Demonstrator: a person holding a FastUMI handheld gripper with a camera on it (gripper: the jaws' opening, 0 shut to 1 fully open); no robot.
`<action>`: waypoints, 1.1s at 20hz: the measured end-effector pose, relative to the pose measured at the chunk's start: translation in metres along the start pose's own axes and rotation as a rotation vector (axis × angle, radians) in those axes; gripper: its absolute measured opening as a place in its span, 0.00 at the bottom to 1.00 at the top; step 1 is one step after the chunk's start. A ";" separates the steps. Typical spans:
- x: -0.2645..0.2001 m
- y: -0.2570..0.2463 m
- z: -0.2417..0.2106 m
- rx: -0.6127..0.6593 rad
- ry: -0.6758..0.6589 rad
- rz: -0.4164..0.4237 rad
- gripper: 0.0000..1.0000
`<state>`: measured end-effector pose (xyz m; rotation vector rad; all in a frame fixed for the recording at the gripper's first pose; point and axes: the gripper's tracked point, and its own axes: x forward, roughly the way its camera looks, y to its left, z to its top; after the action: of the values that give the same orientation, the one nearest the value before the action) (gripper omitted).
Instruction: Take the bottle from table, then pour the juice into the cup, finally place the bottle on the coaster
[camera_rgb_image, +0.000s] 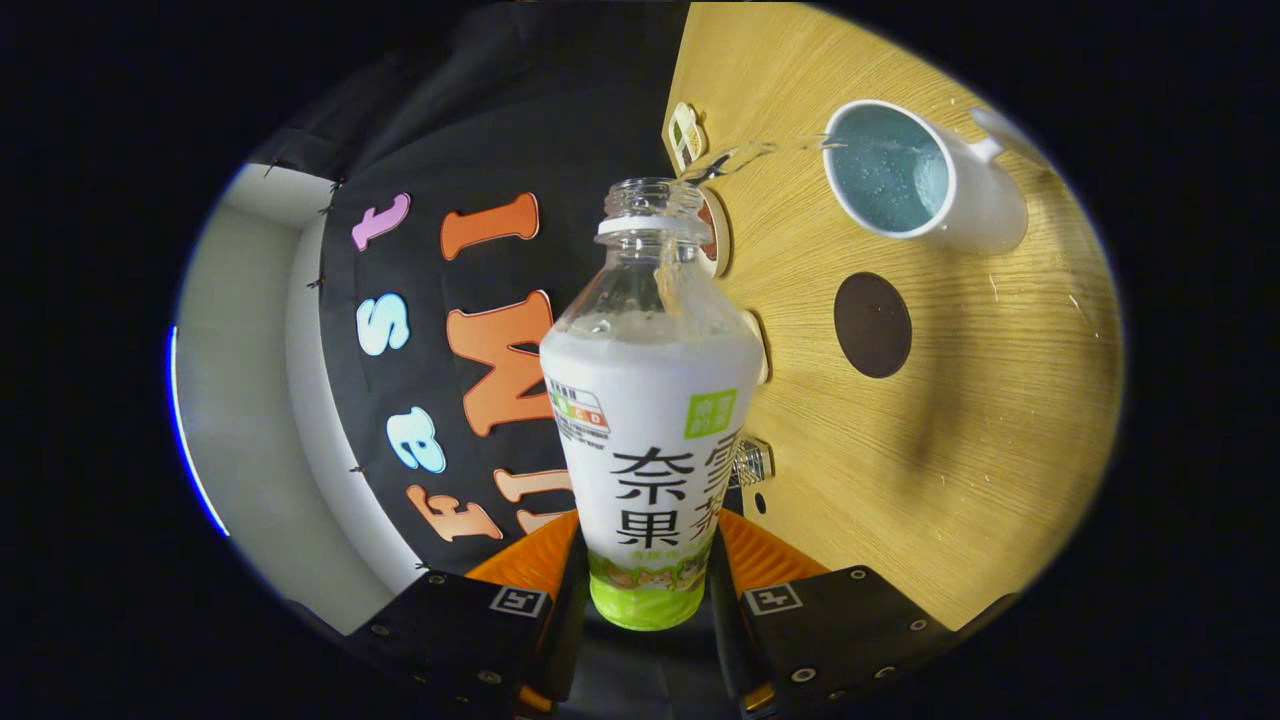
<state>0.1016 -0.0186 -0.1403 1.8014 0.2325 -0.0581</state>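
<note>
While my fingers (648, 585) clamp the tilted bottle (652, 420), its thin stream (760, 152) barely clears the cup (920, 175) rim, so any wobble could wet the bench (960, 420).

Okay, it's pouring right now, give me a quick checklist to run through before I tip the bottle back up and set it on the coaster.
1. Grip: tongs shut on the bottle, both fingers pressing its lower part: ok.
2. Stream arcs from the bottle's mouth into the white cup: ok.
3. Cup upright on the wooden table, liquid inside, no overflow: ok.
4. Dark round coaster bare, nearer the tongs than the cup: ok.
5. Liquid left in the bottle: cannot tell.
</note>
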 end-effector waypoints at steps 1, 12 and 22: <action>-0.001 -0.001 -0.001 0.003 0.000 -0.001 0.57; 0.001 0.008 0.003 0.044 -0.001 0.019 0.57; -0.003 0.015 0.001 0.106 -0.003 0.021 0.57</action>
<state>0.1016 -0.0237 -0.1256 1.9089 0.2114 -0.0587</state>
